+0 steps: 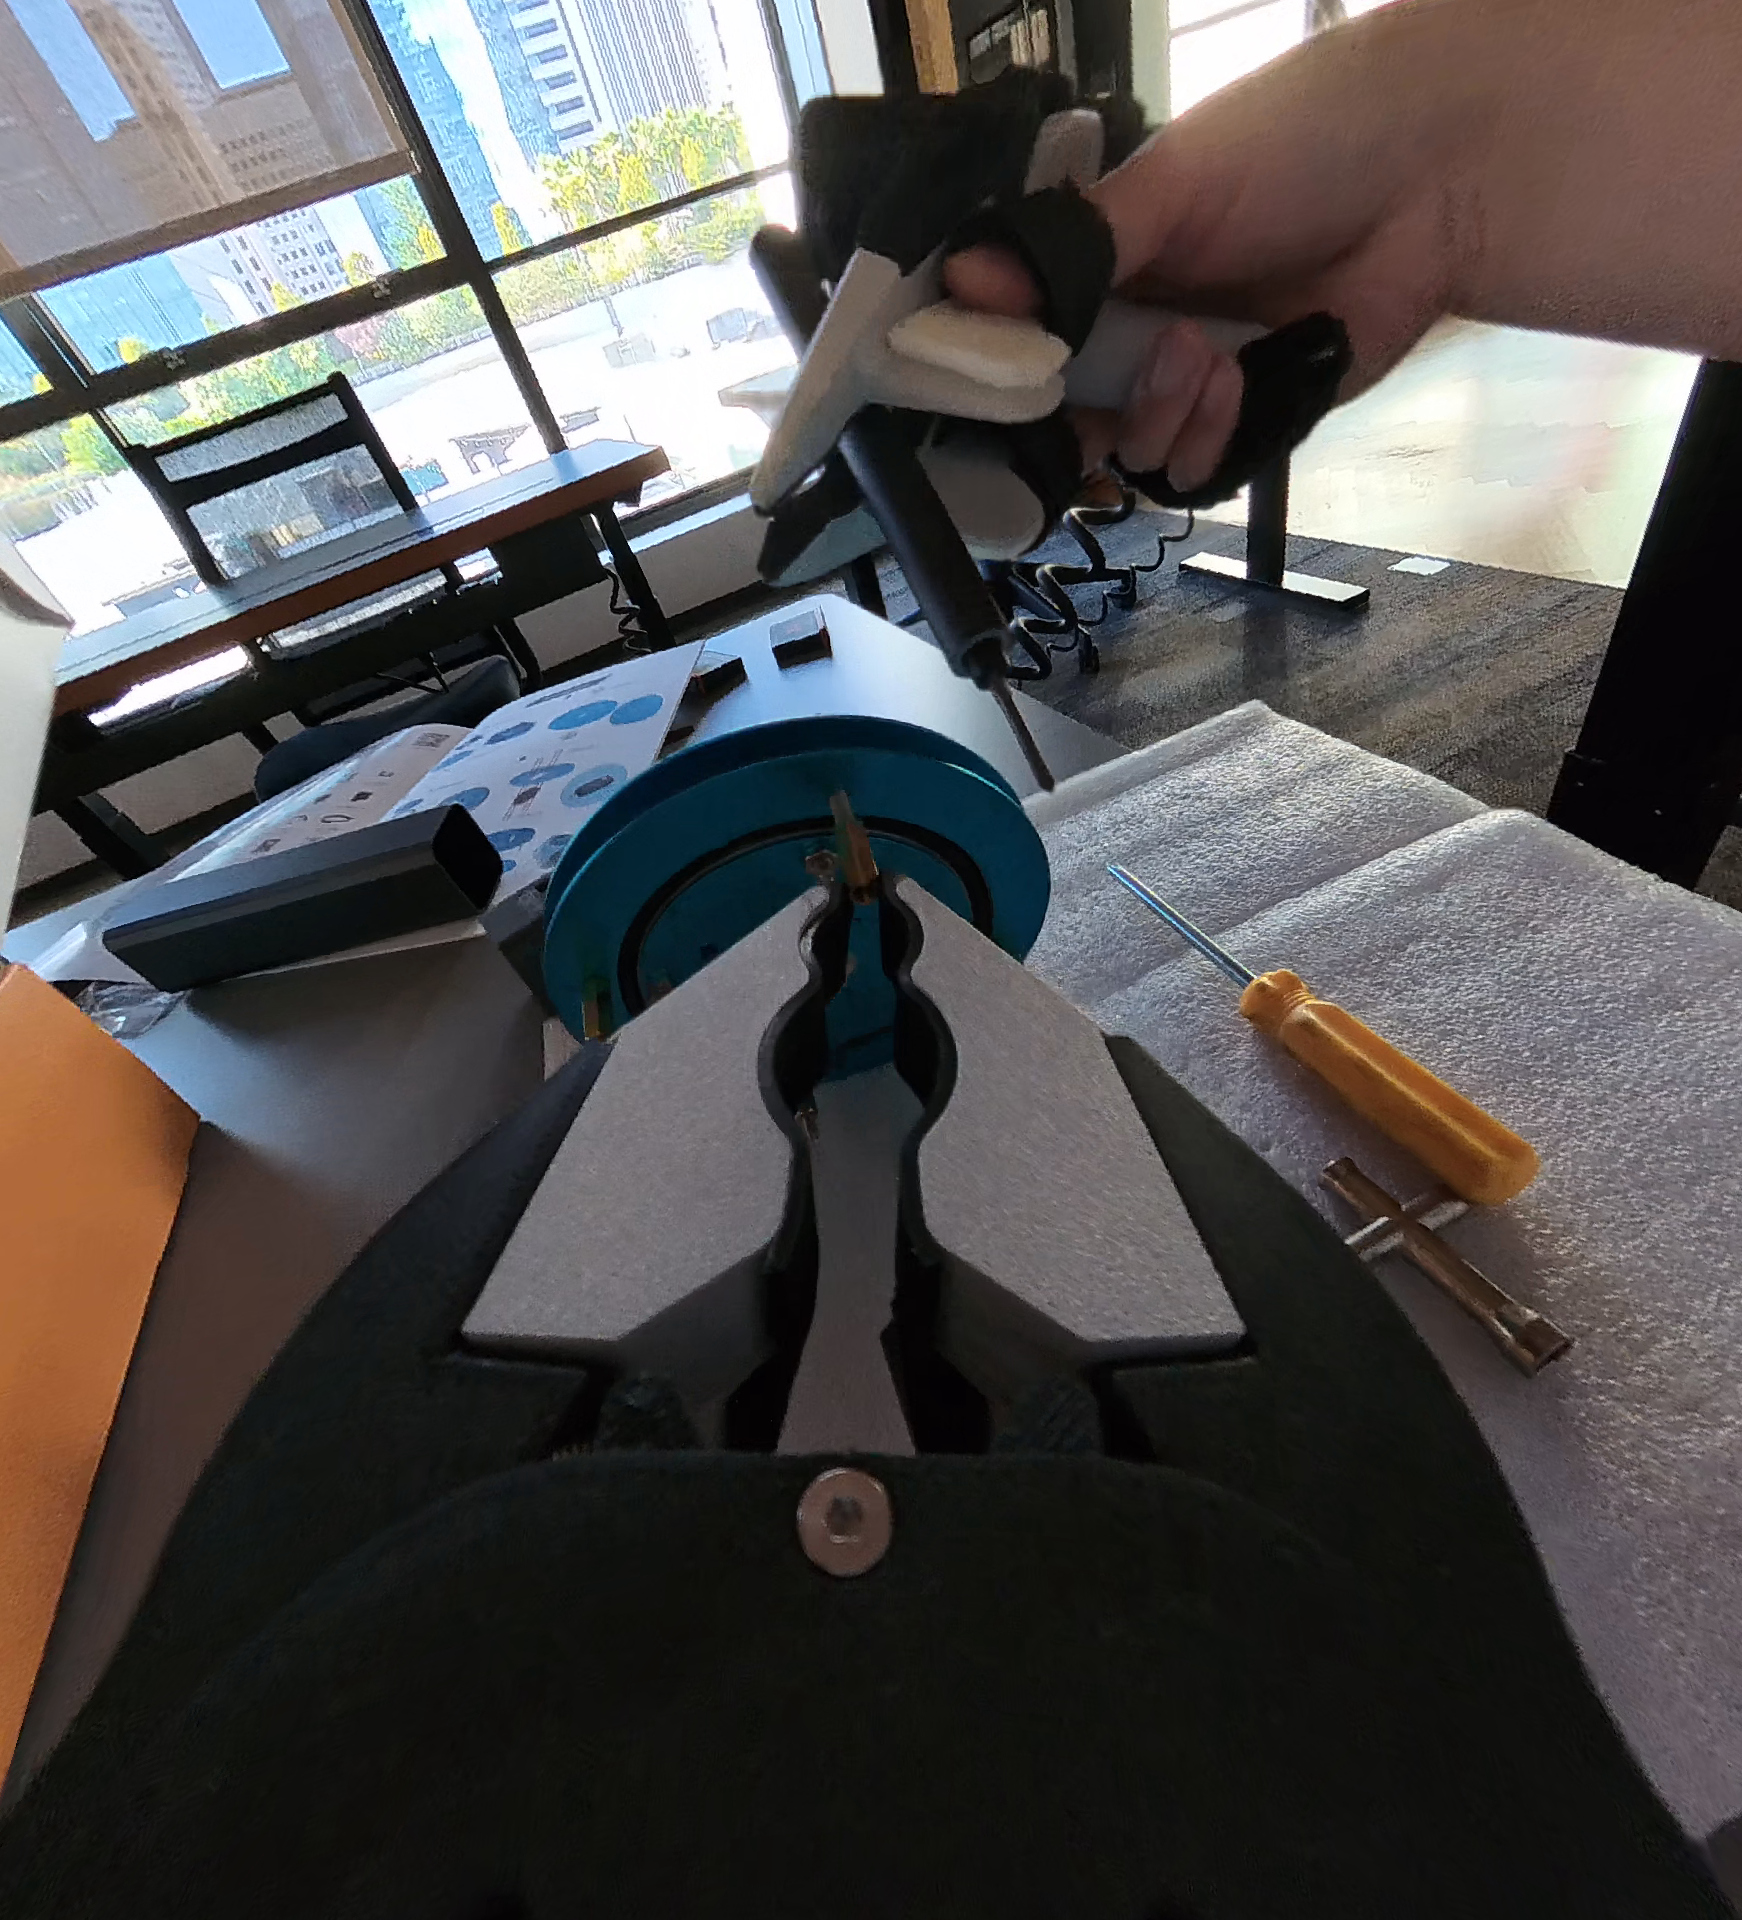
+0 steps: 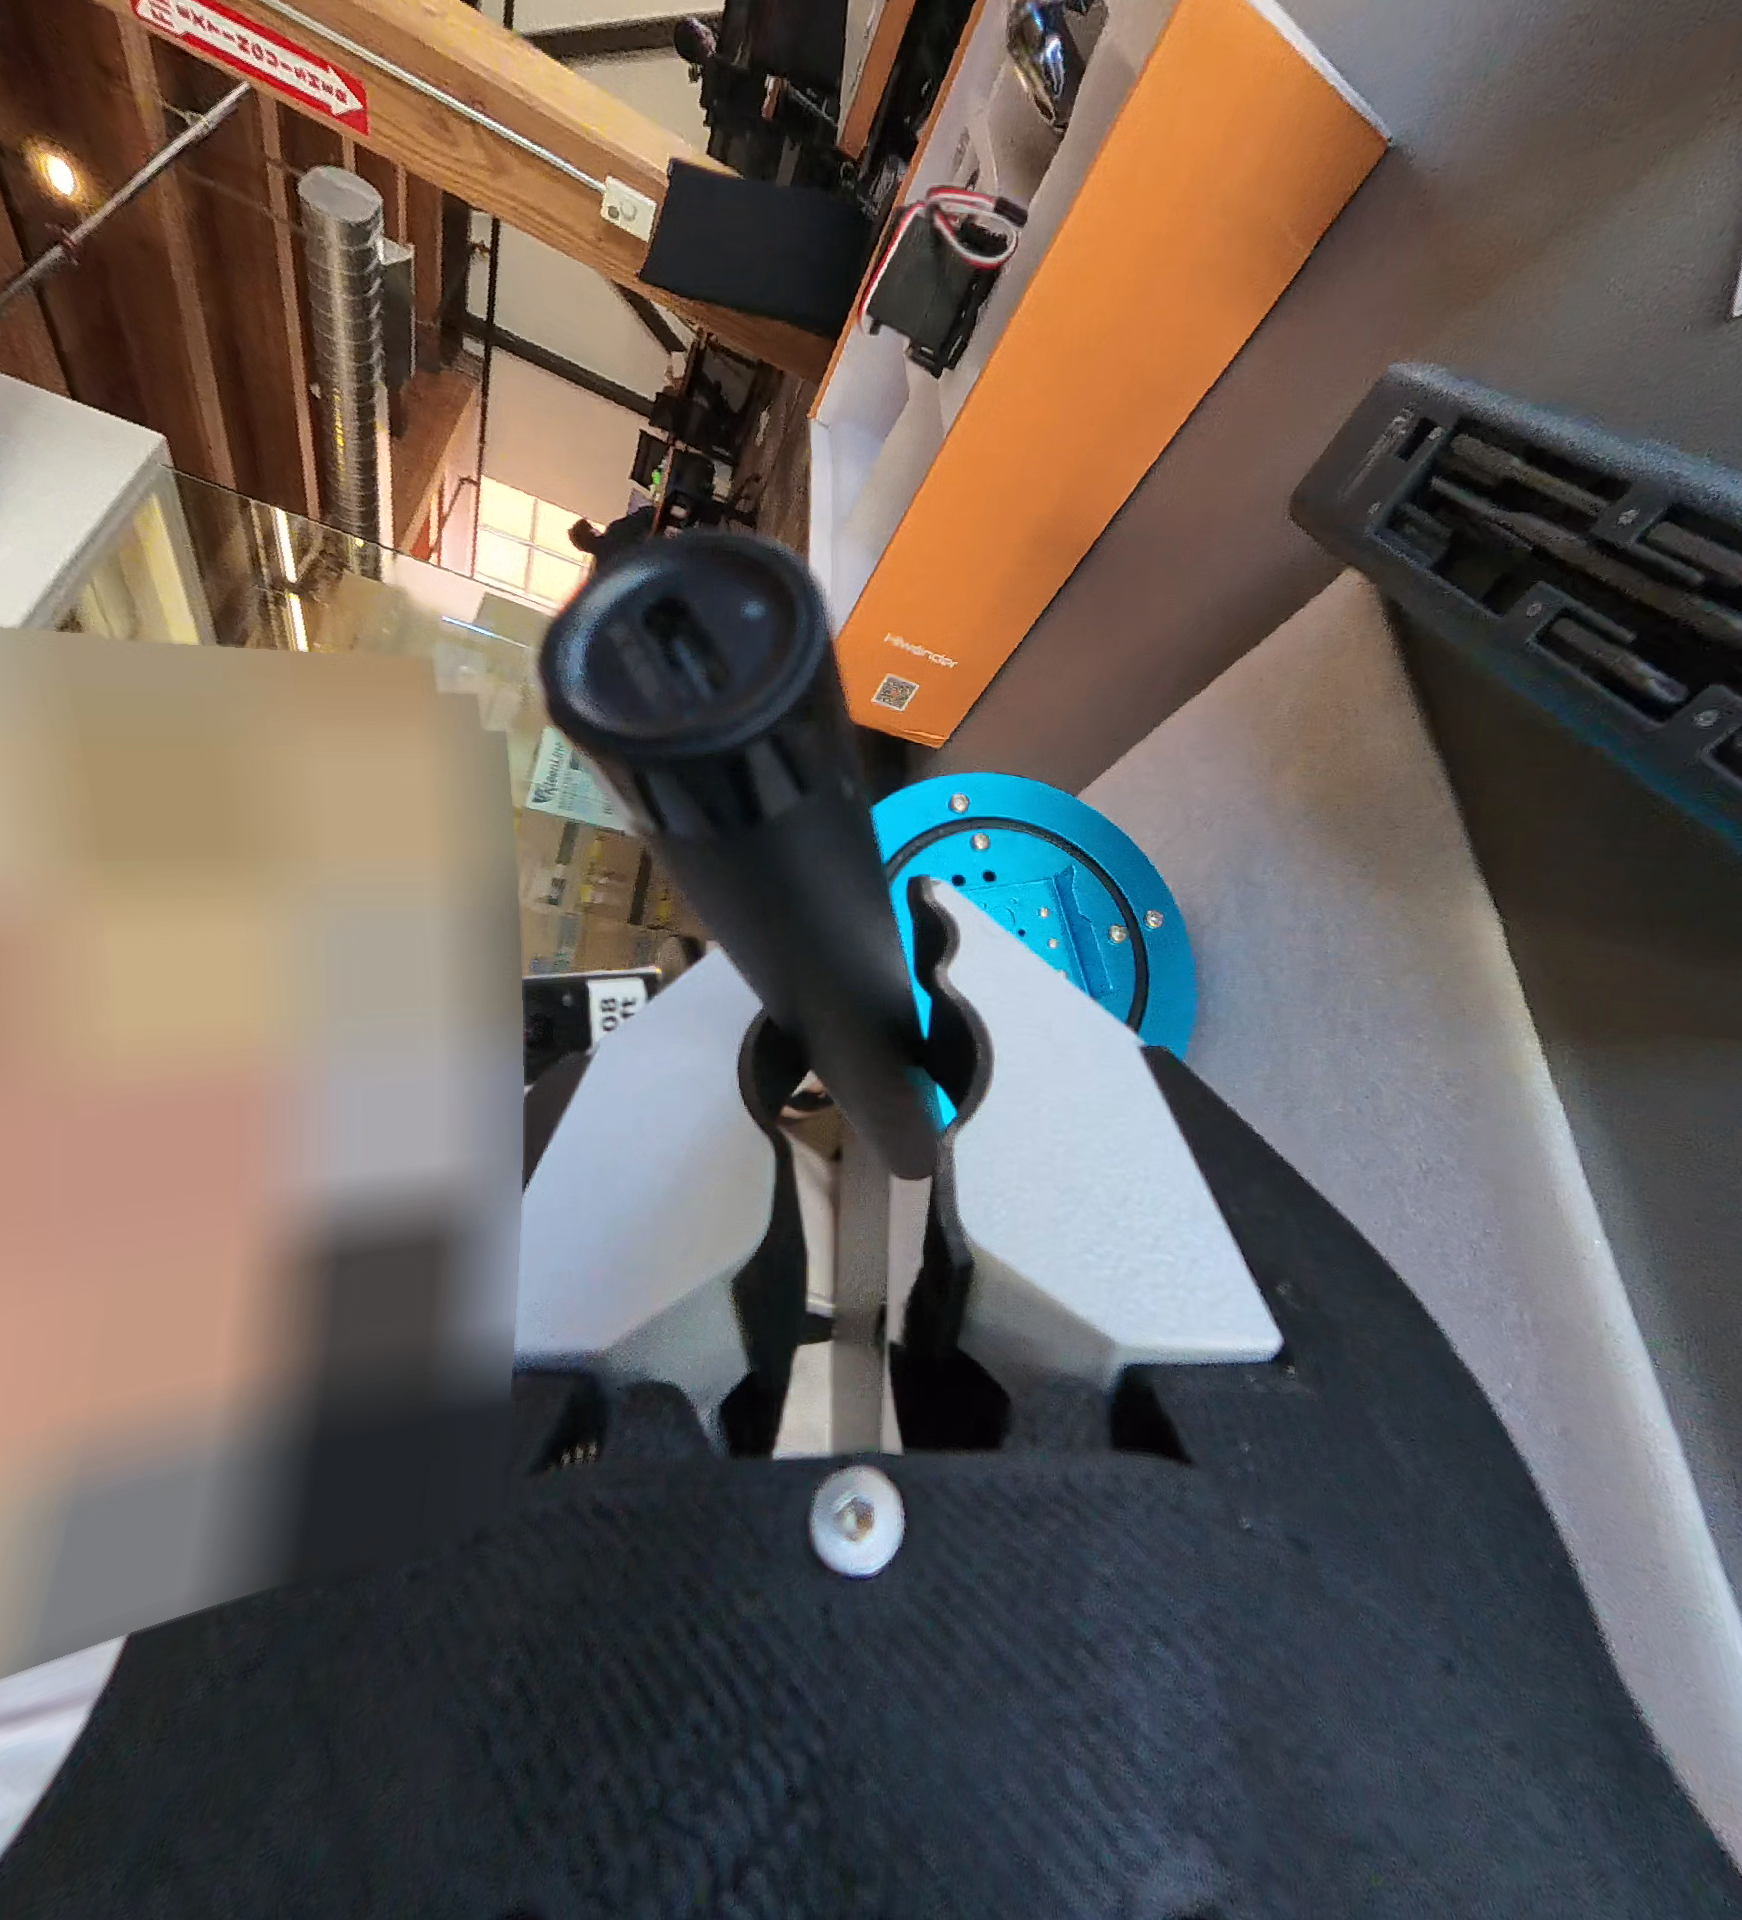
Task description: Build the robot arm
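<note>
My left gripper is shut on a blue metal disc, pinching the small brass-tipped piece at its middle and holding the disc on edge above the grey table. My right gripper is shut on a black pen-shaped electric screwdriver. In the left wrist view a hand holds that gripper up high. The screwdriver slants down, its bit tip just off the disc's upper right rim. The right wrist view shows the disc's face with several small screws, past the fingers.
A yellow-handled screwdriver and a metal cross wrench lie on white foam sheet at the right. A dark rectangular case, a printed sheet and an orange box are at the left. A black bit tray lies nearby. Spacing between my two grippers at the tips: around 10 cm. The metal cross wrench is about 12 cm from my left fingertips and 20 cm from my right.
</note>
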A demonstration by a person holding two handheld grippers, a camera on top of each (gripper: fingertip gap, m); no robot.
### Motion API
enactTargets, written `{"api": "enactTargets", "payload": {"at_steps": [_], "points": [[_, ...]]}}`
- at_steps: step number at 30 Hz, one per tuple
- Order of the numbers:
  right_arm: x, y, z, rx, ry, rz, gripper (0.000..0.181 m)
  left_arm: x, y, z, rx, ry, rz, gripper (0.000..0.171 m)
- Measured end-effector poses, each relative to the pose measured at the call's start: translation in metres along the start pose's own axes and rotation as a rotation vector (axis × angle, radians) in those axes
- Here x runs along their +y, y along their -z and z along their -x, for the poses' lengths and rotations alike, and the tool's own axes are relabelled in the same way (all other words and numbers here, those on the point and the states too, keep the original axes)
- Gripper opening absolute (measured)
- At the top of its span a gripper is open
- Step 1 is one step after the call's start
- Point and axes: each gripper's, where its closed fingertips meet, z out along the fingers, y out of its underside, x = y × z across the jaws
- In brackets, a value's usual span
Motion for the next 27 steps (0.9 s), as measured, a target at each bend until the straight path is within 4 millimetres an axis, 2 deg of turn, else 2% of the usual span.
{"api": "enactTargets", "payload": {"at_steps": [1,7,12,17,21,27], "points": [[0.005,-0.001,0.002,0.009,0.029,-0.009,0.016,0.001,0.002,0.000,-0.003,0.003,0.005,0.004],[0.027,0.003,0.017,0.025,0.131,-0.175,0.015,0.006,0.008,-0.001,0.015,0.078,0.025,0.004],[0.055,-0.001,0.028,0.034,0.258,-0.265,0.015,0.013,0.017,-0.007,0.047,0.167,0.069,0.003],[0.077,-0.015,0.044,-0.065,0.215,-0.365,0.015,0.021,0.024,-0.016,0.071,0.194,0.118,0.004],[0.092,-0.034,0.032,-0.056,0.106,-0.423,0.015,0.021,0.023,-0.017,0.087,0.214,0.127,0.003],[0.105,-0.050,0.016,-0.087,-0.045,-0.541,0.015,0.015,0.020,0.006,0.043,0.202,0.125,0.004]]}}
